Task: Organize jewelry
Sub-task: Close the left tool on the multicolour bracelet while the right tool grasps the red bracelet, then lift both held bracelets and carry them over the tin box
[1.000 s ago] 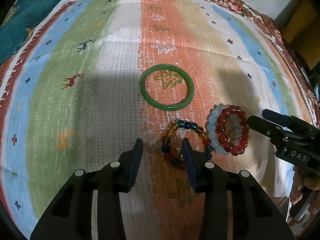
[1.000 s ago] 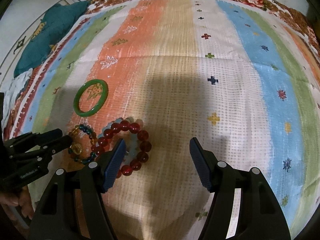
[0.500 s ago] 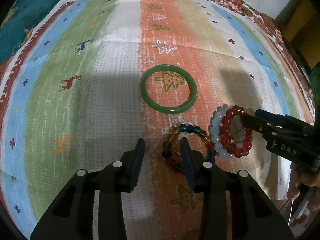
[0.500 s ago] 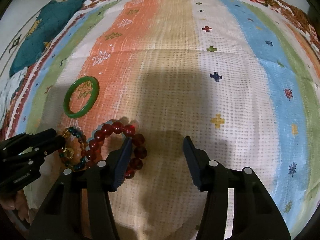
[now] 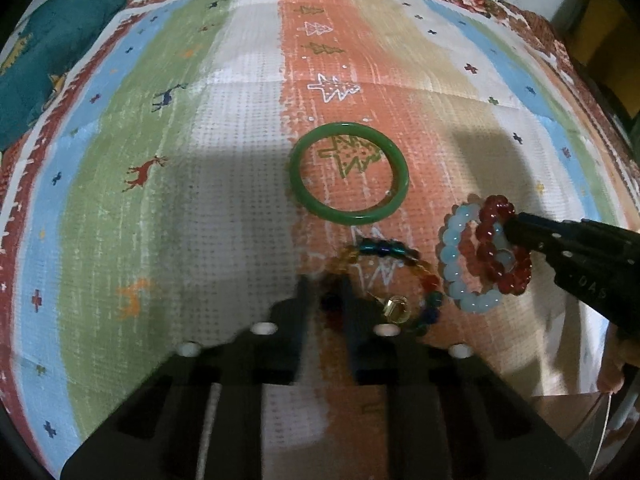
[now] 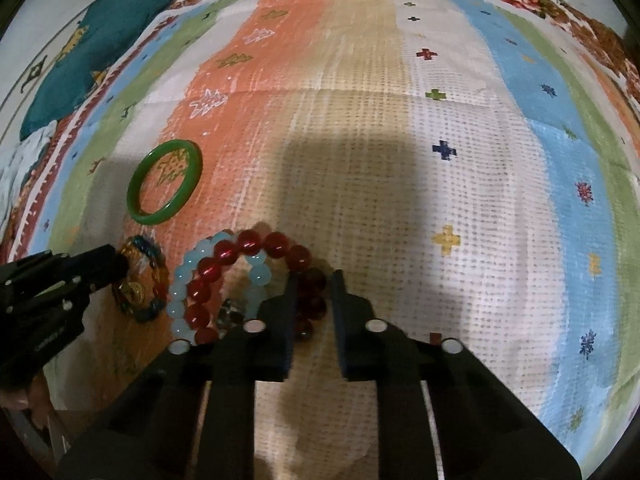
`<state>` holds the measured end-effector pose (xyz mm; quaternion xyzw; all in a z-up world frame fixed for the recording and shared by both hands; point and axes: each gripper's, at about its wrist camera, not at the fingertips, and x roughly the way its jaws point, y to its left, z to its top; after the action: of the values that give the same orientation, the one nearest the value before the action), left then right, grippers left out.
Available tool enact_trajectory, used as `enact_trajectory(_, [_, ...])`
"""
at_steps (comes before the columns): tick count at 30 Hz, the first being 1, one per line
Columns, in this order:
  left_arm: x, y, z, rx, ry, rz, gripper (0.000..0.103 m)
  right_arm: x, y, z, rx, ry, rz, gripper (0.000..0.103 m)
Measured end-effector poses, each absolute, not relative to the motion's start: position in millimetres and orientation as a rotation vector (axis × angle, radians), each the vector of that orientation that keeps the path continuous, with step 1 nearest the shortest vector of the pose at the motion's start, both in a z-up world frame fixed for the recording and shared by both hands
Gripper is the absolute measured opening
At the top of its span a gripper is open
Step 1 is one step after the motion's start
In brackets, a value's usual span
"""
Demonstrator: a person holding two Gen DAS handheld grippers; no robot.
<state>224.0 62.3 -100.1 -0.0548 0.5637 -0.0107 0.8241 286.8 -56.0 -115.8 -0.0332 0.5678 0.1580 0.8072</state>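
My left gripper (image 5: 326, 292) is shut on the near side of a multicoloured bead bracelet (image 5: 380, 249) with a small gold charm (image 5: 396, 308). To its right, a dark red bead bracelet (image 5: 516, 280) lies over a pale blue bead bracelet (image 5: 450, 256). My right gripper (image 6: 314, 284) is shut on the red bracelet (image 6: 248, 240), with beads pinched between its pads. A green bangle (image 5: 352, 216) lies flat and free beyond both. In the right wrist view the left gripper (image 6: 116, 266) comes in from the left onto the multicoloured bracelet (image 6: 160, 276), beside the blue bracelet (image 6: 184, 276) and bangle (image 6: 154, 218).
Everything lies on a striped, patterned cloth (image 5: 200, 200) over the table. A teal fabric (image 5: 52, 52) sits at the far left corner. A person's hand (image 5: 616, 364) shows at the right edge by the table's near edge. A small metal ring (image 6: 230, 312) lies inside the blue bracelet.
Both grippers' jaws have closed from wide apart onto beads: the left on the multicoloured bracelet, the right on the red one. Neither hand has shifted much.
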Motion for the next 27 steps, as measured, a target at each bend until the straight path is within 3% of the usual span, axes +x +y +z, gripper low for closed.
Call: enact_trajectory(27, [200, 50, -45, -0.164, 1.085, -0.089, 0.009, 249, -47, -62, -0.066, 1.112, 0.415, 0.014])
